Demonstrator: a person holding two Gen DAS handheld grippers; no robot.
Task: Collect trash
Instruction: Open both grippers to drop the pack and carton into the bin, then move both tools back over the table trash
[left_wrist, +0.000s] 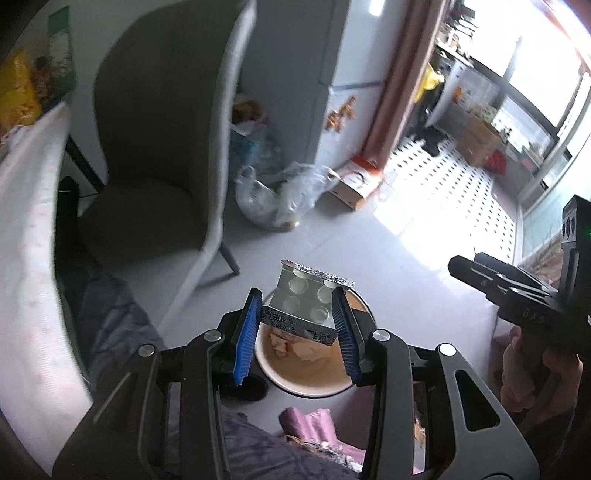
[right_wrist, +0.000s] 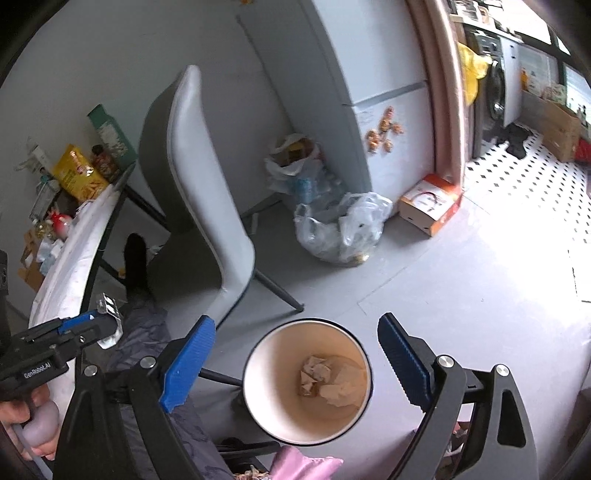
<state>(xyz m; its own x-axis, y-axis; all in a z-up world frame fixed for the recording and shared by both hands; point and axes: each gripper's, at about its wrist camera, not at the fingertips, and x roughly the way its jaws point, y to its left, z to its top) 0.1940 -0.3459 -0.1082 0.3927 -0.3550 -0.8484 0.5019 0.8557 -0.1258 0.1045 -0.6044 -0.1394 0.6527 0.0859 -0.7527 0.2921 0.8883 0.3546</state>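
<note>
- Left gripper (left_wrist: 299, 317): blue-padded fingers clamped on a silver blister pack (left_wrist: 304, 301), one pad against each side edge; the pack is tilted, its empty pockets facing the camera.
- Blister pack, position: held in the air directly above the open mouth of a paper cup (left_wrist: 306, 376); in the right wrist view the same pack (right_wrist: 109, 319) shows at the far left, between the left gripper's (right_wrist: 101, 323) fingers.
- Right gripper (right_wrist: 299, 354): fingers spread wide, nothing between the pads; the cup (right_wrist: 308, 380) sits below the gap and touches neither pad.
- Paper cup: white outside, tan inside, upright, with crumpled paper scraps (right_wrist: 325, 376) at the bottom.
- Chair (right_wrist: 199, 192): grey, on the grey floor just behind the cup.
- Plastic bag (right_wrist: 343, 229): clear, filled, on the floor beside the white fridge (right_wrist: 369, 92).
- Cardboard box (right_wrist: 430, 208): orange and white, next to the bag.
- Table (right_wrist: 74, 254): white cloth edge, at left, crowded with packets.
</note>
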